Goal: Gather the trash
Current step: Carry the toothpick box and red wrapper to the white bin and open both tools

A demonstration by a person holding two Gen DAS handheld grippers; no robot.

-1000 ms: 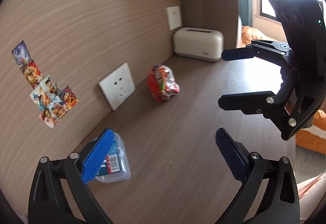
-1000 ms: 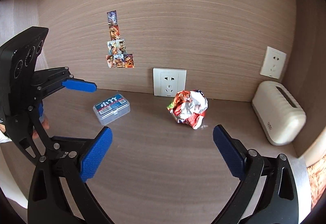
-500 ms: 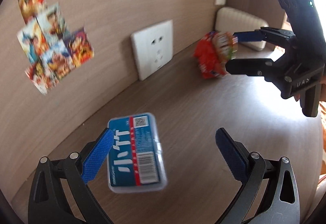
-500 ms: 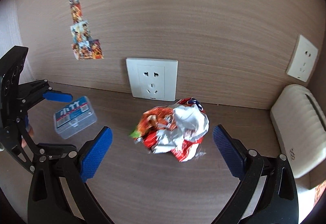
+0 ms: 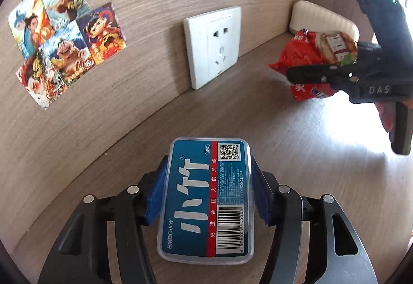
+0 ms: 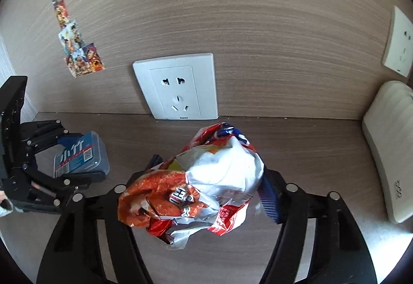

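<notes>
- Where both hand-held grippers hung wide open over the counter (image 5: pixel 296 144) a second ago, each has now closed on a piece of trash — the reach is over.
- The left hand-held gripper (image 5: pixel 207 189) has its blue pads pressed to the long sides of the toothpick box (image 5: pixel 207 199), near the counter's back edge, left of the wall socket (image 5: pixel 213 46).
- The right hand-held gripper (image 6: pixel 209 188) is clamped on the crumpled snack wrapper (image 6: pixel 196 186), in front of that socket; the cream appliance (image 6: pixel 387 149) sits toward the right end.
- Whether either item is clear of the counter yet, I cannot tell.
- Judging from this, lifting and carrying both to a bin — none in view — comes next.
</notes>
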